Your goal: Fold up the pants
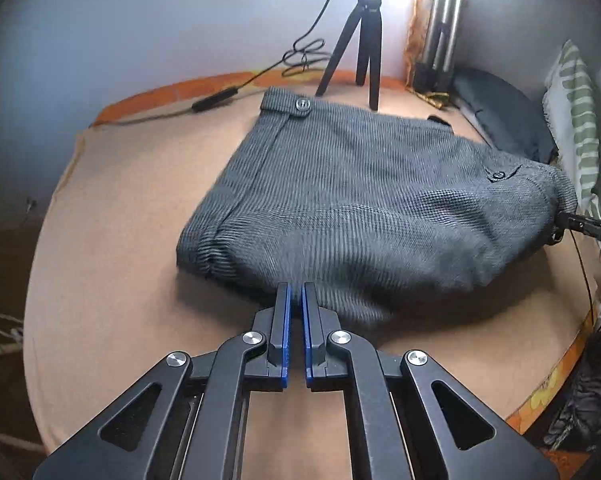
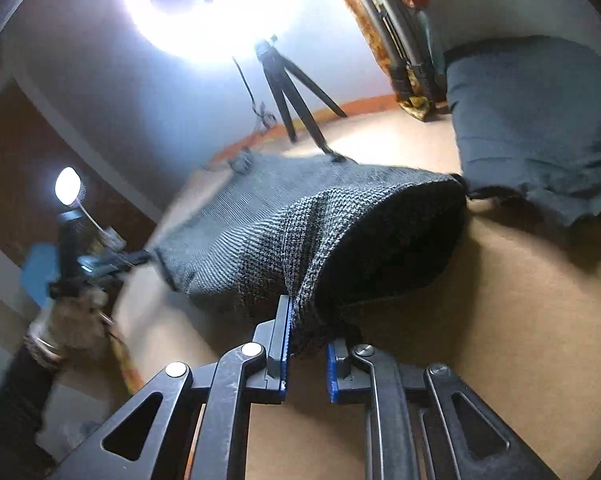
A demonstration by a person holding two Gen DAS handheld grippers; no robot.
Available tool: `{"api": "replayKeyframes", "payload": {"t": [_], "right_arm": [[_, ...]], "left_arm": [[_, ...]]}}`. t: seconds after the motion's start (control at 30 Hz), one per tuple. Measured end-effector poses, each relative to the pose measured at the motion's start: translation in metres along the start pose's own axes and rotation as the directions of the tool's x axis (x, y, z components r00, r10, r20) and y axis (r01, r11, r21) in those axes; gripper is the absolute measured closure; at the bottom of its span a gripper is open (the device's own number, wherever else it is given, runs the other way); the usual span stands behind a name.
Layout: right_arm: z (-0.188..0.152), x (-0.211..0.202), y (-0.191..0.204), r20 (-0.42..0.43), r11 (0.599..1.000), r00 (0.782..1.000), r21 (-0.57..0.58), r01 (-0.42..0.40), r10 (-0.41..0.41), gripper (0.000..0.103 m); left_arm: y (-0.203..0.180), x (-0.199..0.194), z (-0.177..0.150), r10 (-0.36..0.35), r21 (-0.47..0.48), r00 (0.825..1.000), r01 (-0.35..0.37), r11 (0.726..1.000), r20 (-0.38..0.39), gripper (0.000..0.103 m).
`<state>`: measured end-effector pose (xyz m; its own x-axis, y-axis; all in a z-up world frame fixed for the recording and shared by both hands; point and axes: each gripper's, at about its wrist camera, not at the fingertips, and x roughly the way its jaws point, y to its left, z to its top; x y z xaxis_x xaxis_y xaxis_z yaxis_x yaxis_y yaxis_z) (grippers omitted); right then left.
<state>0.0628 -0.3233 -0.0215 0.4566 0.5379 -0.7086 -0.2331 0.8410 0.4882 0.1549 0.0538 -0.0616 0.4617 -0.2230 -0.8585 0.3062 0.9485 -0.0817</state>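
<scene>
The bed surface, covered in tan cloth, fills both views; on it, from the centre out toward three o'clock in the left wrist view, lie the grey woven pants, already doubled over, with the waistband button at about twelve o'clock and a smaller pocket button toward two o'clock. Beyond the pants, at twelve to one o'clock, stands a small black tripod; a dark cushion sits at two o'clock in the right wrist view.

The left gripper is closed on the near edge of the pants at six o'clock, its blue pads pinched together with the fabric running in at their tips; the right gripper is clamped on a bunched fold of the same cloth, which hangs in a raised pouch above the surface.

The step in hand looks like lifting the near edge at two points to carry it over for a further fold; the far waistband lies flat on the bed. The next move calls, I judge, for both hands to travel together toward twelve o'clock at even height, keeping the edge taut so it lands square on the waistband; uneven pull would skew the fold.
</scene>
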Motion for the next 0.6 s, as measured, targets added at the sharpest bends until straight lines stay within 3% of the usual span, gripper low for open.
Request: {"api": "replayKeyframes", "payload": {"t": [0.07,0.2,0.3,0.37,0.4,0.47,0.6], "right_arm": [[-0.005,0.002,0.003,-0.021,1.000,1.000,-0.010,0.005,-0.005,0.091],[-0.007,0.002,0.005,-0.032,0.999,0.999,-0.034,0.034,-0.035,0.089],[-0.009,0.006,0.006,-0.064,0.998,0.996,-0.044,0.054,-0.057,0.079],[-0.011,0.008,0.004,-0.084,0.998,0.995,-0.033,0.059,-0.062,0.077],[-0.013,0.007,0.003,-0.083,0.999,0.995,-0.021,0.048,-0.049,0.075],[-0.014,0.004,0.001,-0.077,1.000,0.997,0.010,0.020,-0.019,0.061],[-0.011,-0.004,-0.009,-0.042,0.996,0.998,0.081,-0.037,0.040,0.058]], "left_arm": [[0.005,-0.005,-0.009,0.008,-0.027,1.000,-0.008,1.000,0.010,0.099],[0.006,-0.007,-0.026,-0.041,-0.058,0.999,0.042,0.997,0.008,0.098],[-0.001,-0.003,-0.033,-0.054,-0.069,0.999,0.053,0.996,-0.003,0.085],[-0.008,-0.003,-0.032,-0.069,-0.065,0.998,0.069,0.995,0.011,0.083],[-0.013,-0.002,-0.029,-0.063,-0.054,0.998,0.064,0.996,0.022,0.083],[-0.023,-0.002,-0.025,-0.056,-0.018,0.998,0.057,0.998,0.042,0.083],[-0.049,0.003,-0.006,-0.090,0.042,0.994,0.088,0.995,0.066,0.083]]}}
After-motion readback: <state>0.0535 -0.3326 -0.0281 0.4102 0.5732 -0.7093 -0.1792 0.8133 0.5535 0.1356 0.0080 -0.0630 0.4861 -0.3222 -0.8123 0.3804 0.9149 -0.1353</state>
